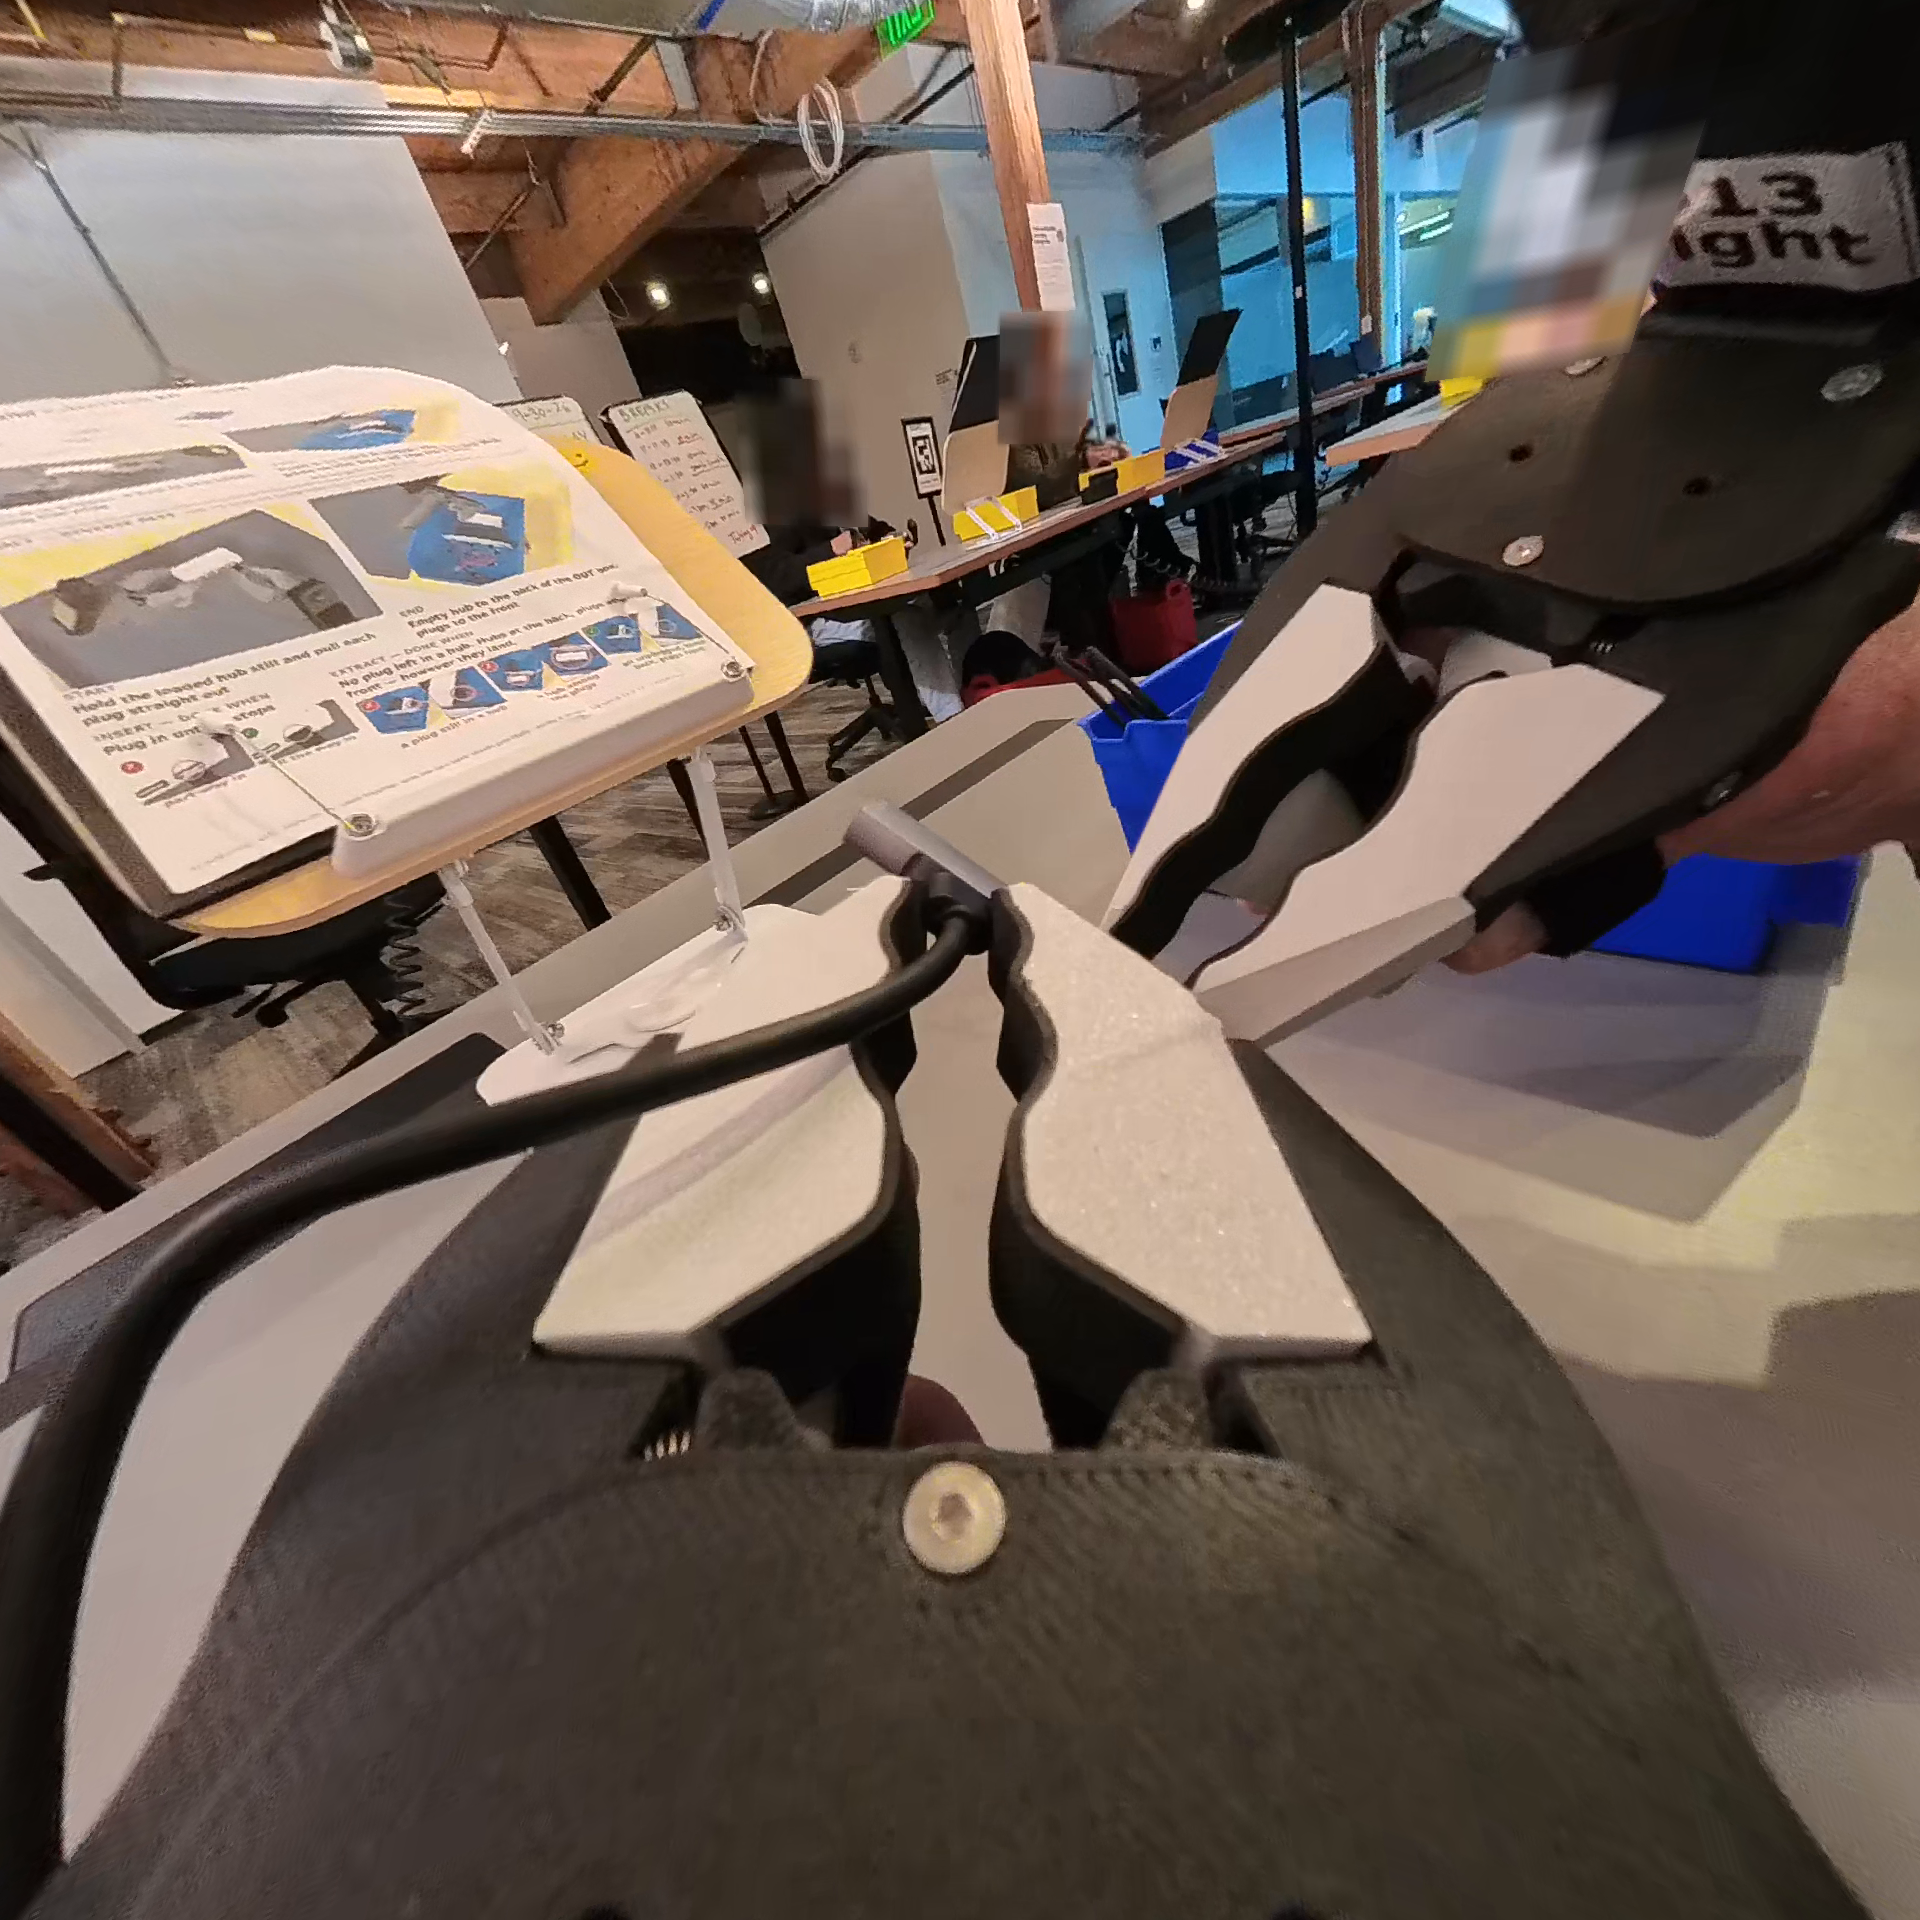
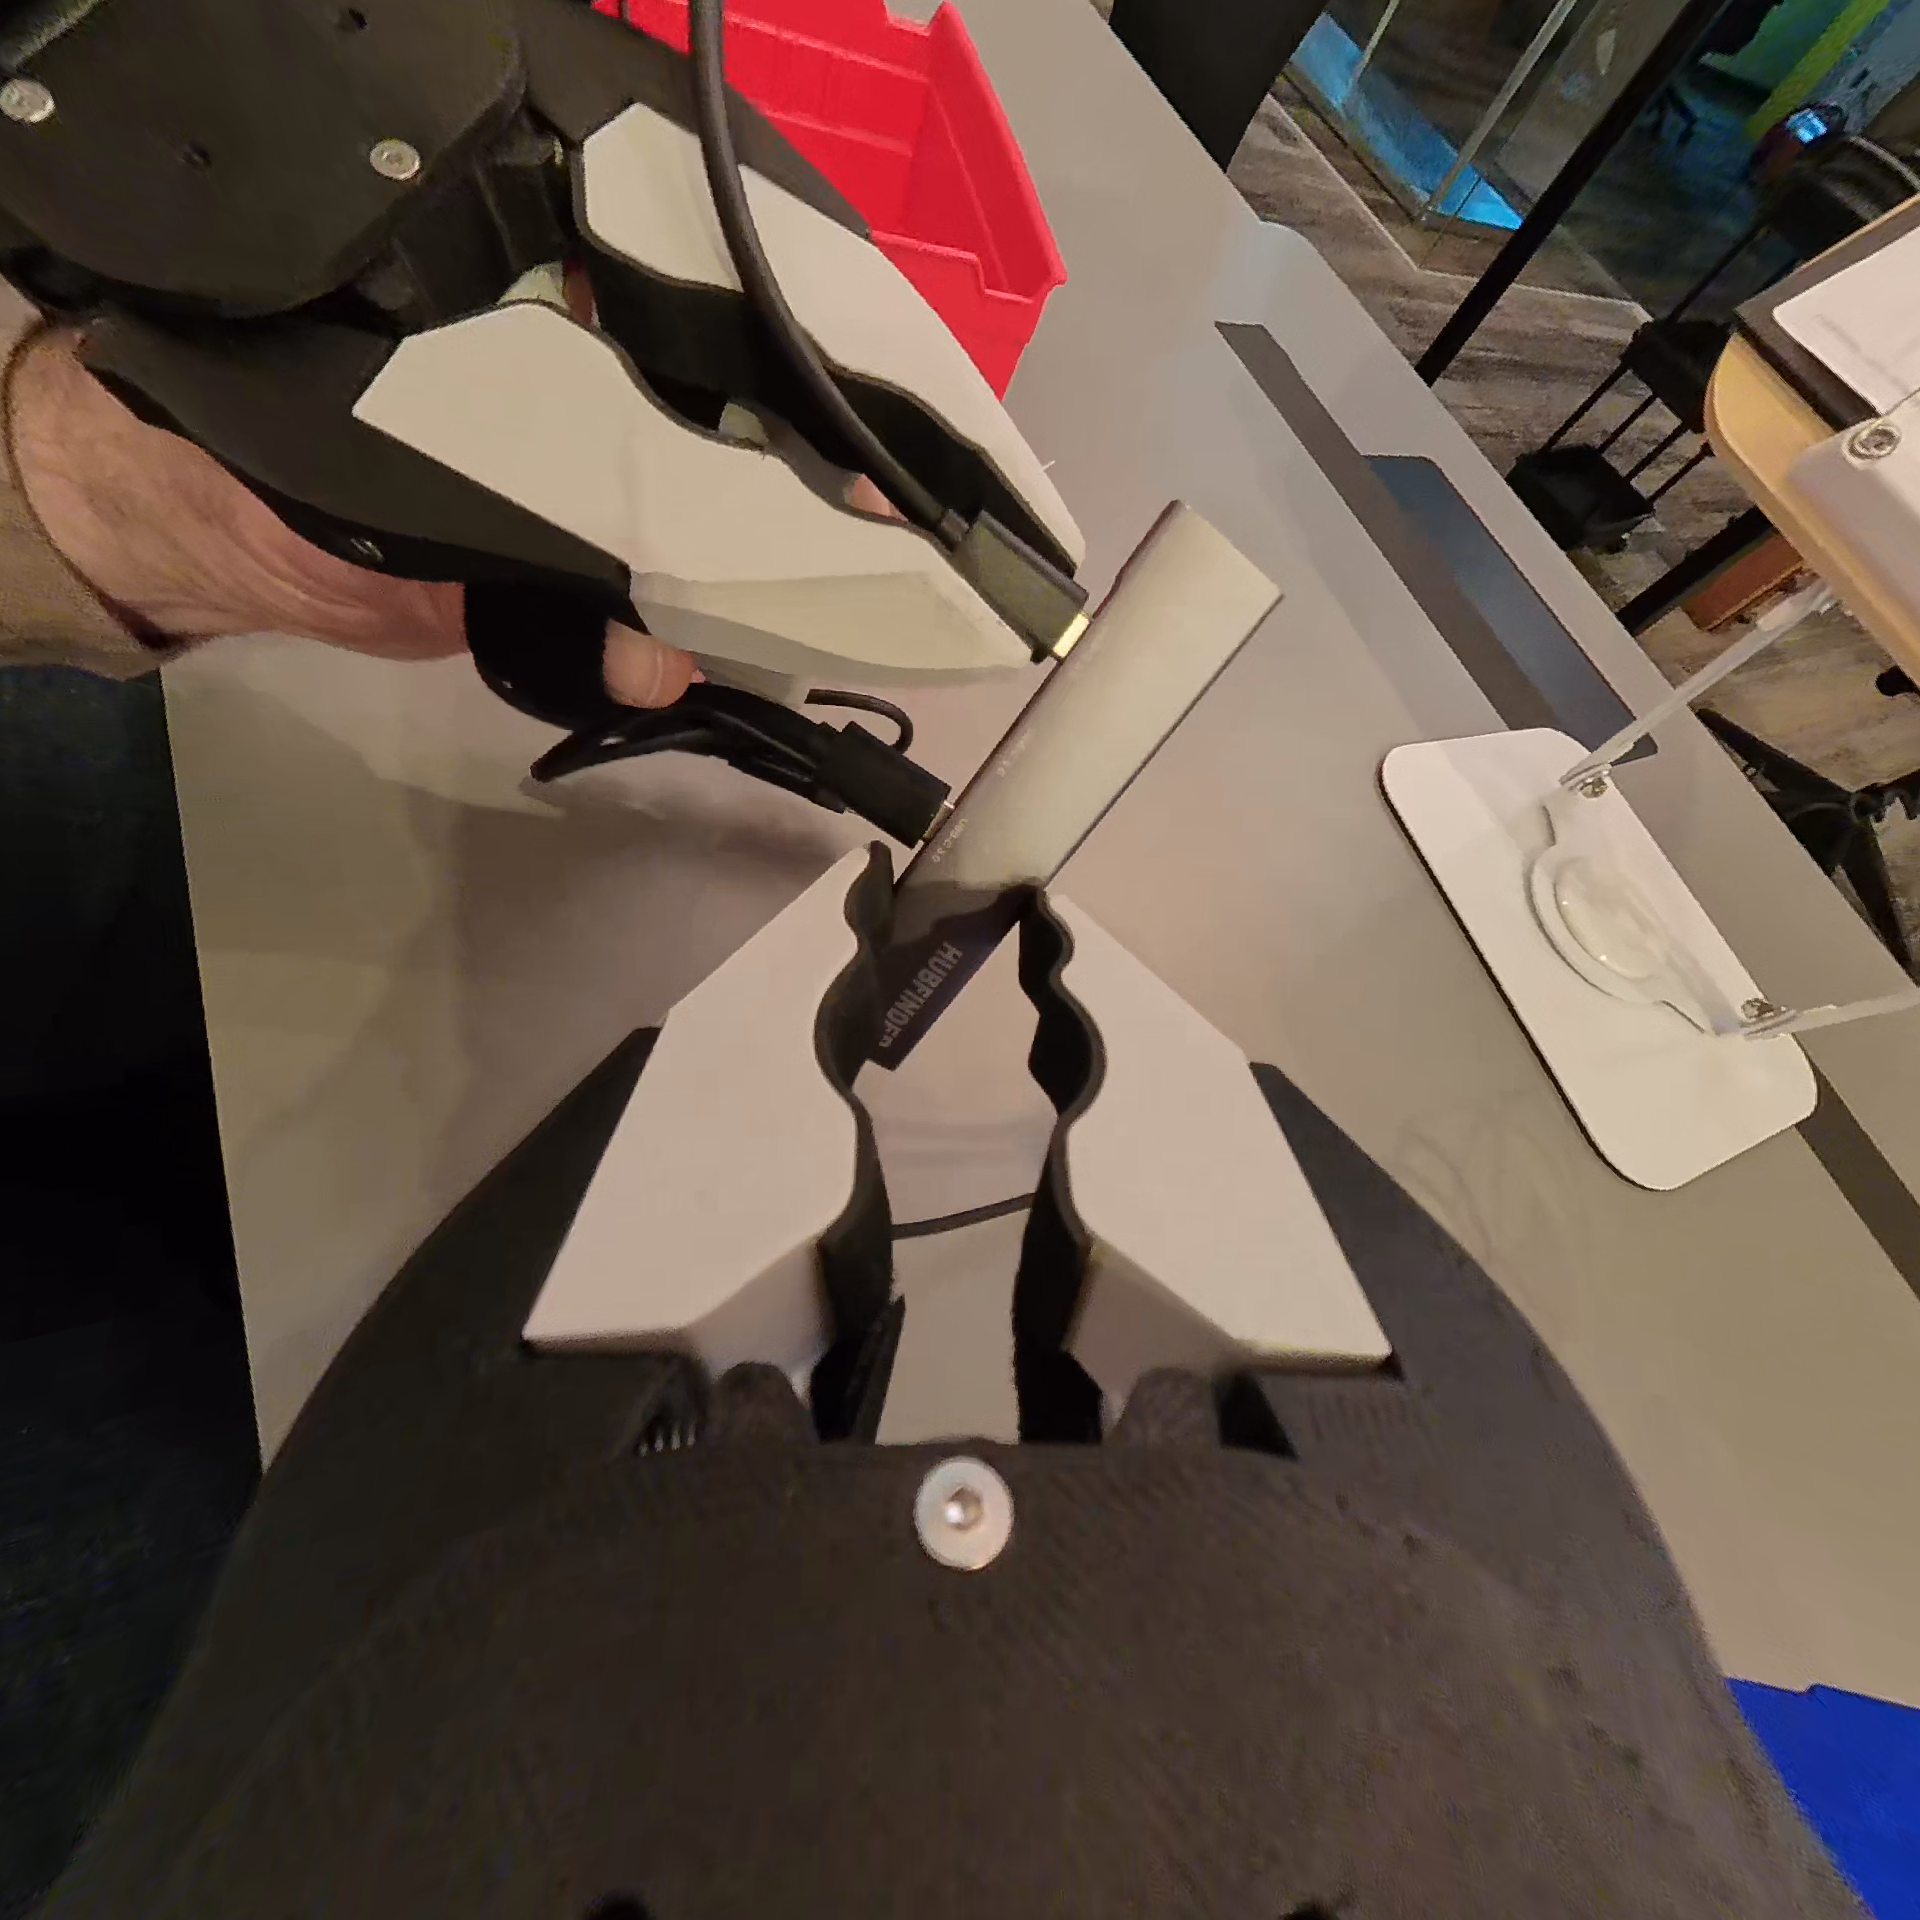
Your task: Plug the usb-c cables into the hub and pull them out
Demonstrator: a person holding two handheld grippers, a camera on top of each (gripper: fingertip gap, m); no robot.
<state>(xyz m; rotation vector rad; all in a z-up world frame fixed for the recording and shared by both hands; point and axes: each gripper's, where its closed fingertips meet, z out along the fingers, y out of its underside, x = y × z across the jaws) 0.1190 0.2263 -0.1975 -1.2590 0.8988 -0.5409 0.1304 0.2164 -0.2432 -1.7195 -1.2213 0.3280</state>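
**USB-C hub and cables: clamped hub, one plug at its edge**

USB-C hub: grey slab, pinched at its near end between the tips of the right gripper. Long axis runs up and away to the right, tilted above the grey table.

Plugged cable: black, its connector seated in the hub's left long edge near the right gripper's tips, lead bunched to the left.

Free USB-C cable: black, its plug clamped in the left gripper. Gold tip points down-right, just at the hub's left edge farther along; whether it touches cannot be told. Lead trails back over the gripper.

Beyond: white stand base, red bin, blue bin, instruction sheet on its tilted stand.
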